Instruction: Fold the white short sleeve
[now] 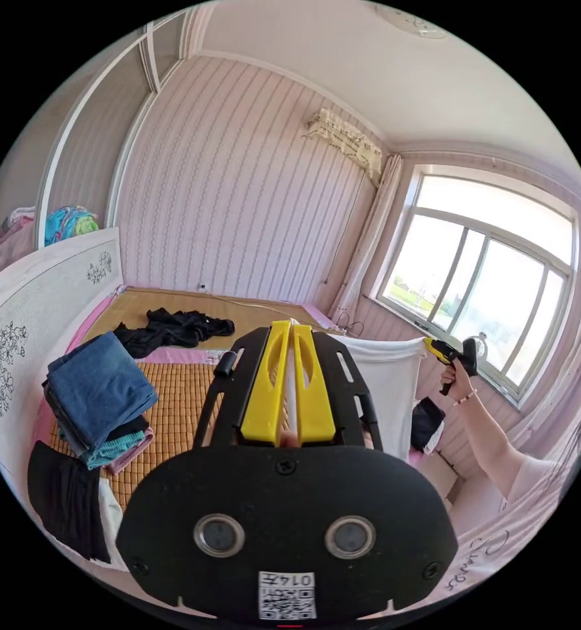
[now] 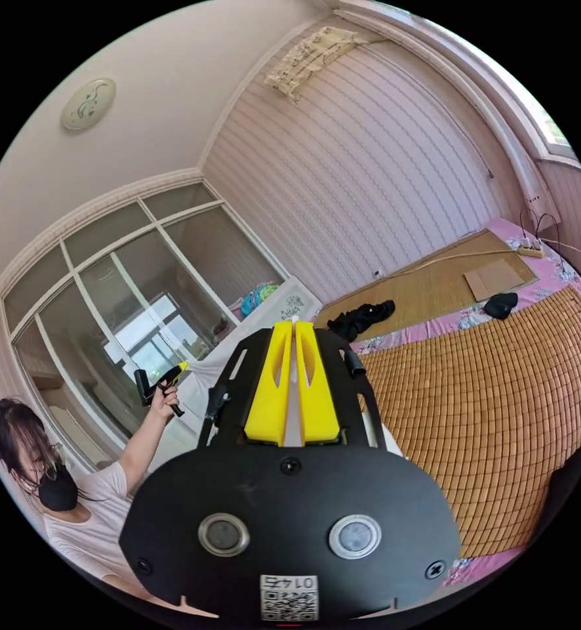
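The white short sleeve shirt [image 1: 385, 387] hangs in the air above the bed, stretched between both grippers. In the left gripper view my left gripper [image 1: 292, 325] has its yellow jaws shut on a thin edge of the white cloth. Farther right, a hand holds my right gripper [image 1: 438, 349], which pinches the shirt's other top corner. In the right gripper view my right gripper [image 2: 294, 323] is shut on white cloth too. The shirt [image 2: 202, 387] runs off to my left gripper [image 2: 172, 375], held up by the person's raised hand.
A stack of folded clothes [image 1: 100, 394] and a dark cloth [image 1: 67, 499] lie on the bamboo mat [image 2: 487, 407] near the headboard [image 1: 15, 315]. A black garment [image 1: 172, 328] lies farther back. A window [image 1: 487, 289] is at the right.
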The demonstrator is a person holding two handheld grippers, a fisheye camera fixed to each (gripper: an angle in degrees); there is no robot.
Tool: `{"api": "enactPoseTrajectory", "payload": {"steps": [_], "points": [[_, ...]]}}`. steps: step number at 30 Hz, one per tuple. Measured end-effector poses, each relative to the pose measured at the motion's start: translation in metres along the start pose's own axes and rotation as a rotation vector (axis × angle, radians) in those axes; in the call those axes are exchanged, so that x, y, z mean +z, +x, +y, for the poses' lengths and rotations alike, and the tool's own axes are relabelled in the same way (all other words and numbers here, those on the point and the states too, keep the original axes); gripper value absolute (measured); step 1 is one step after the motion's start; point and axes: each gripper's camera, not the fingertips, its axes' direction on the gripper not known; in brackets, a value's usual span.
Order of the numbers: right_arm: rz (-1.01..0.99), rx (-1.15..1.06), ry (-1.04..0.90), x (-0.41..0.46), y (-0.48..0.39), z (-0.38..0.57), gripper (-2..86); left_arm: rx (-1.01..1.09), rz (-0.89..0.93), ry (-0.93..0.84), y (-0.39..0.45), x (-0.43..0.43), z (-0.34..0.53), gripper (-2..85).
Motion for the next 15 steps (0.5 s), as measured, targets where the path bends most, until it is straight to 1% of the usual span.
{"api": "enactPoseTrajectory", "payload": {"steps": [1, 2, 3, 4, 6, 8, 11, 13, 15], "points": [[0.002, -0.059, 0.063, -0.001, -0.009, -0.02, 0.2, 0.004, 0.025, 0.067, 0.003, 0.001, -0.017, -0.8], [-0.004, -0.087, 0.096, -0.003, -0.014, -0.029, 0.2, 0.013, 0.033, 0.099, 0.005, 0.0, -0.024, -0.8], [-0.042, -0.149, 0.154, -0.005, -0.023, -0.042, 0.2, 0.034, 0.044, 0.145, 0.008, 0.0, -0.036, -0.8], [-0.079, -0.207, 0.173, -0.004, -0.03, -0.051, 0.2, 0.045, 0.046, 0.166, 0.01, 0.001, -0.043, -0.8], [-0.093, -0.274, 0.154, 0.001, -0.033, -0.054, 0.2, 0.063, 0.036, 0.158, 0.009, 0.006, -0.044, -0.7], [-0.066, -0.308, 0.097, 0.013, -0.026, -0.046, 0.2, 0.081, 0.016, 0.112, 0.002, 0.018, -0.032, -0.7], [-0.057, -0.279, -0.038, 0.037, 0.011, -0.016, 0.3, 0.127, -0.09, -0.037, -0.019, 0.055, 0.008, -0.7], [-0.018, -0.203, -0.143, 0.057, 0.054, 0.022, 0.3, 0.115, -0.137, -0.158, -0.042, 0.091, 0.047, -0.7], [0.023, -0.113, -0.221, 0.073, 0.09, 0.054, 0.2, 0.063, -0.124, -0.241, -0.062, 0.118, 0.079, -0.6]]}}
